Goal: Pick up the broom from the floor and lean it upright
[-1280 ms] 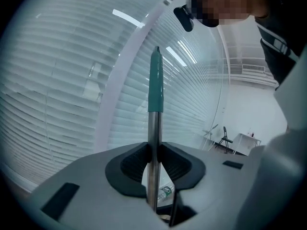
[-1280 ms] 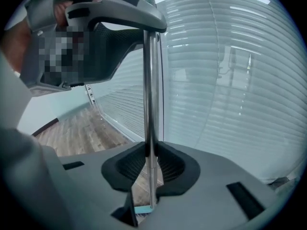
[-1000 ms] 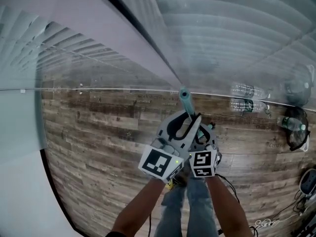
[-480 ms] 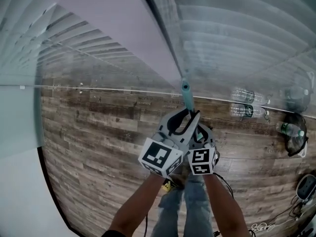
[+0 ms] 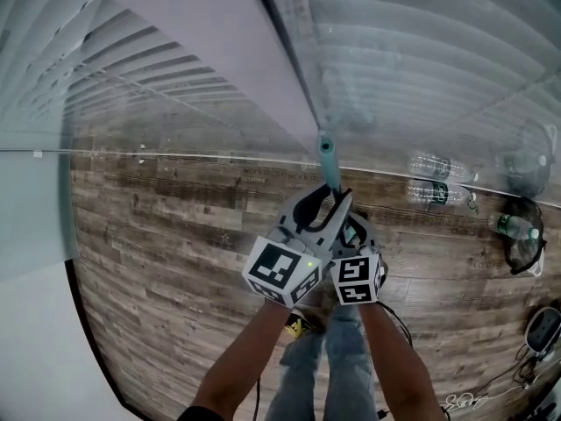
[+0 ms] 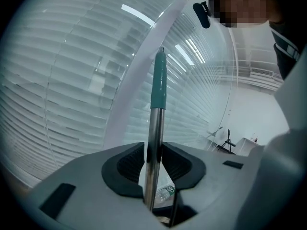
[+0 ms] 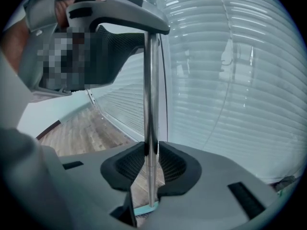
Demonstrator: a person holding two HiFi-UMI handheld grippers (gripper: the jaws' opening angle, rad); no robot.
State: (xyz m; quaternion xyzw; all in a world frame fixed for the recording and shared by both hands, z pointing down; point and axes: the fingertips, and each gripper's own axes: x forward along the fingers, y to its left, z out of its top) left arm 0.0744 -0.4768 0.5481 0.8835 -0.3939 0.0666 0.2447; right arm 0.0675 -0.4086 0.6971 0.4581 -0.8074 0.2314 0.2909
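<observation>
1. While both grippers hold it, the broom (image 5: 327,159) stands close to upright with its teal grip end on top, off the wood floor (image 5: 175,253) where it was to be picked up.
2. Left gripper (image 6: 153,159): the jaws are closed on the steel pole just below the teal grip, with the pads pressing both sides.
3. Right gripper (image 7: 151,164): it sits lower on the same pole. The jaws have just been opening slightly, but the pole is between them and the pads look to be touching it.
4. Surroundings: the broom top is near the window post (image 6: 136,87), which runs between the blinds (image 7: 230,80). I cannot tell whether it touches.
5. Progress, by my judgement: lifting and righting are done. What remains is to settle the top against the post or blinds, check that it rests, and then release both grips.
</observation>
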